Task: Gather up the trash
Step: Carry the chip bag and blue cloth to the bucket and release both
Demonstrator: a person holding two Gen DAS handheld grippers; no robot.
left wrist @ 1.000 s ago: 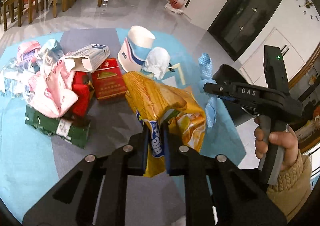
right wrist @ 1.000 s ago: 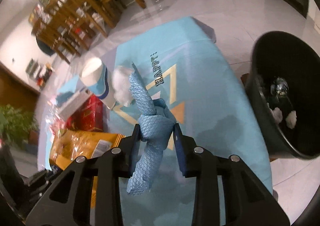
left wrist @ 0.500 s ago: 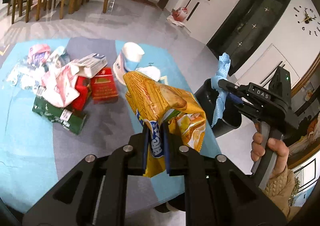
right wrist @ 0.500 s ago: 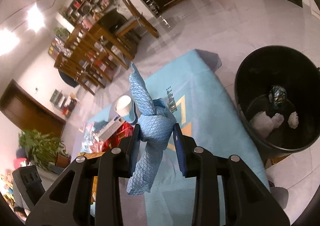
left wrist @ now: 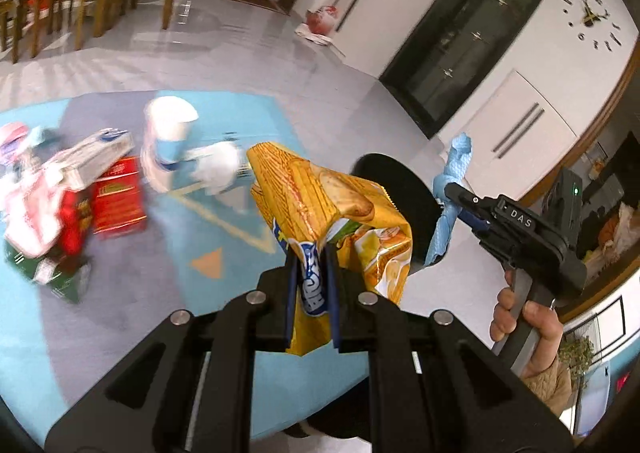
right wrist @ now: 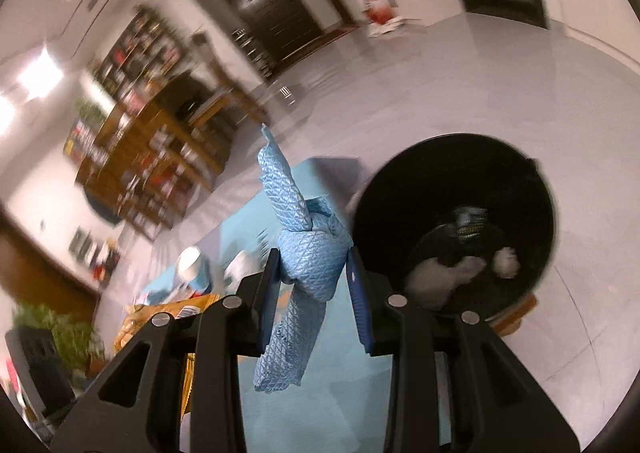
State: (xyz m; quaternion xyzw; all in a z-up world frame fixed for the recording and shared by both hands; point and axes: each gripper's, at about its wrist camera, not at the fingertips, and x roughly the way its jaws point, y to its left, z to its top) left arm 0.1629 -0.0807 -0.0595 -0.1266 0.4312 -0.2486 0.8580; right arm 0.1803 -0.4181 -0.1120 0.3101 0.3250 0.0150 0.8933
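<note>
We carry two pieces. Right tool [right wrist: 312, 281] clamped on a knotted light-blue waffle-weave cloth [right wrist: 298, 253], long axis near upright, tail hanging below the pads. Round black plastic bin [right wrist: 456, 221] sits on the floor just right of and beyond this tool, mouth open, scraps inside. Left tool [left wrist: 313, 265] pinched tight on a crumpled yellow foil snack bag [left wrist: 320, 209], over the turquoise-covered surface [left wrist: 224, 229]; bin lies ahead-right. Right hand is nearer; we judge the cloth drops first.
</note>
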